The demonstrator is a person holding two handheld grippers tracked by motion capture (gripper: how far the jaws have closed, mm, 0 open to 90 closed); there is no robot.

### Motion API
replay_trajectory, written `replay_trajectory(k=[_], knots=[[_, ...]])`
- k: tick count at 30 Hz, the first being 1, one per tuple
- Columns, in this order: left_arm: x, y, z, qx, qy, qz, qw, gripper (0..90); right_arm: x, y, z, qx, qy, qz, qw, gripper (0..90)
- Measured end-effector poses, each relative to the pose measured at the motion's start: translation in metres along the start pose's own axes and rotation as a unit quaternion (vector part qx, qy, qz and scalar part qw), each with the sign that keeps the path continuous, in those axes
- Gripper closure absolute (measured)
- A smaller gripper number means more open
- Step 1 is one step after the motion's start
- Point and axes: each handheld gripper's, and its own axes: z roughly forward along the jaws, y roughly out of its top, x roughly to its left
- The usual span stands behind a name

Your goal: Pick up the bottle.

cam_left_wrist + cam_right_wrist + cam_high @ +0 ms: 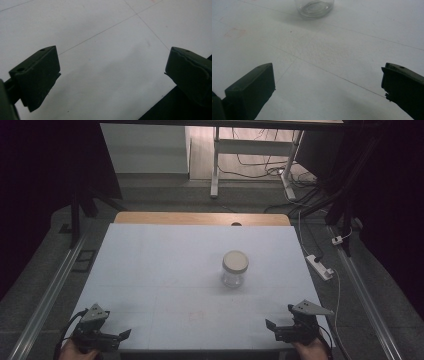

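Observation:
A clear glass jar (234, 269) with a beige lid stands upright near the middle of the white table top (160, 260). Its base (315, 7) shows at the top of the right gripper view, well ahead of the jaws. My left gripper (107, 337) rests at the front left corner of the table, held by a hand, jaws wide apart over bare table (112, 72). My right gripper (280, 330) sits at the front right corner, open too, with nothing between its jaws (328, 87).
A wooden strip (202, 218) edges the far side of the table. A white power strip (320, 267) and cables lie on the floor to the right. Desk legs (215, 165) stand beyond the table. Metal rails (47, 295) run along both sides.

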Motion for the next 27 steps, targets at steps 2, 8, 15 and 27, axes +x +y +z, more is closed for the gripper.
replay_trajectory(k=[2, 8, 15, 27], knots=[[0.0, 0.0002, 0.0002, 0.002, 0.0, 0.003, 1.0, 0.5, 0.0006, 0.0002, 0.0004, 0.003, 0.001, -0.004, 1.0, 0.0], [-0.0002, 0.0005, 0.0009, 0.005, 0.0, 0.005, 1.0, 0.7, 0.0035, 0.0011, 0.0031, 0.016, 0.004, -0.019, 0.9997, 0.0], [-0.0006, 0.0009, 0.0018, 0.009, 0.0, 0.003, 1.0, 0.7, 0.0043, 0.0014, 0.0046, 0.023, 0.005, -0.025, 0.9994, 0.0], [0.0001, 0.0018, 0.0037, 0.02, 0.002, -0.001, 0.9998, 1.0, 0.0055, 0.002, 0.0069, 0.033, 0.008, -0.03, 0.999, 0.0]])
